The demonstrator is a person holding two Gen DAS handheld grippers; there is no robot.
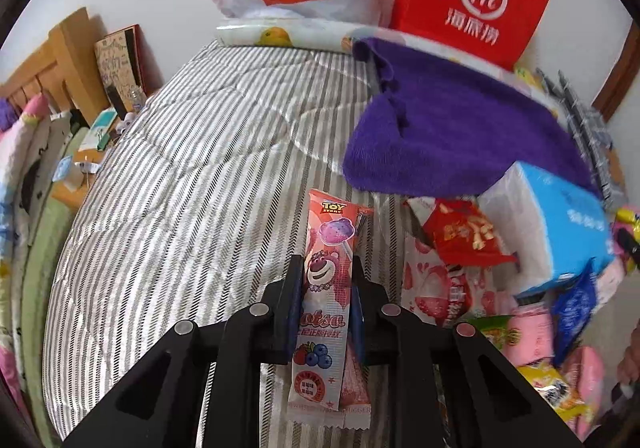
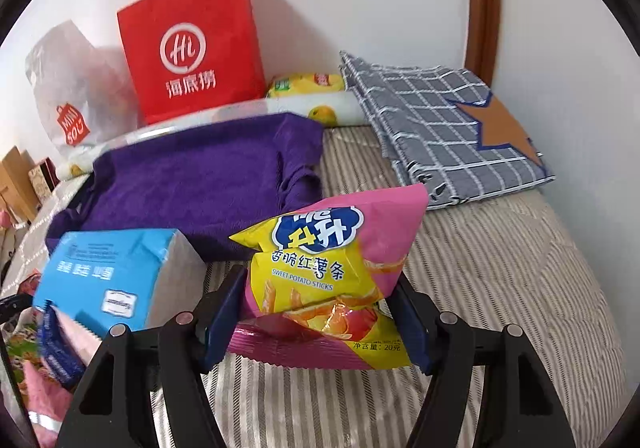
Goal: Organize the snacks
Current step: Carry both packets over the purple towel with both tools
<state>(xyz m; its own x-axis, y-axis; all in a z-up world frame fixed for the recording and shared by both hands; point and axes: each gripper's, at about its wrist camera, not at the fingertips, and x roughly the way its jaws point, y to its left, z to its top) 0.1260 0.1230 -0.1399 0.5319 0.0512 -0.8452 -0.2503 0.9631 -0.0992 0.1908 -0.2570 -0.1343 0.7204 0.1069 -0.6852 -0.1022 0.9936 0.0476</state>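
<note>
Striped bed underneath: your left gripper is clamped on the pink lollipop packet, while your right gripper squeezes the sweet potato sticks bag beside the purple towel.

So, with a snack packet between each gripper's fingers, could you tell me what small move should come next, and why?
Probably lift both clear of the bed: the left gripper is closed on the Lotso lollipop packet, the right gripper on the sweet potato sticks bag, beside the snack pile.
</note>
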